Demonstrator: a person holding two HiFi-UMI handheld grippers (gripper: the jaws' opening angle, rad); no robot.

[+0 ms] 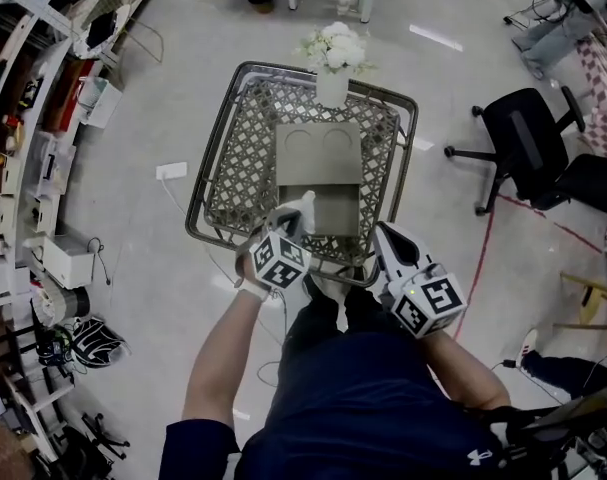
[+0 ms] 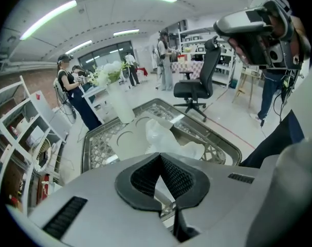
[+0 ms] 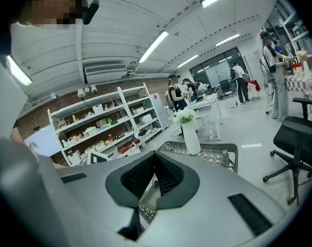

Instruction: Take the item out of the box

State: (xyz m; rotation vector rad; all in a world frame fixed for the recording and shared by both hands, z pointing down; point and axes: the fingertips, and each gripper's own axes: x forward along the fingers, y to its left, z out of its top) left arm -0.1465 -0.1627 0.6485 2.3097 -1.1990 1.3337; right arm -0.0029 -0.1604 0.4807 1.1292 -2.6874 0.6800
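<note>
An open cardboard box (image 1: pixel 318 168) lies on a metal lattice table (image 1: pixel 245 158), its flap with two round cut-outs folded back toward the far side. My left gripper (image 1: pixel 295 226) hovers over the box's near end, shut on a white plastic-wrapped item (image 1: pixel 300 211). In the left gripper view the jaw tips of the left gripper (image 2: pixel 159 156) meet, and the crumpled white item (image 2: pixel 163 138) sticks out just past them, above the box (image 2: pixel 127 140). My right gripper (image 1: pixel 383 236) is at the table's near right edge; in its own view the right gripper (image 3: pixel 154 154) is shut on nothing.
A white vase of flowers (image 1: pixel 333 63) stands at the table's far edge. A black office chair (image 1: pixel 528 143) is on the right beyond a red floor line. Shelves (image 1: pixel 33 158) line the left side and a power strip (image 1: pixel 171 171) lies on the floor. Several people stand farther off.
</note>
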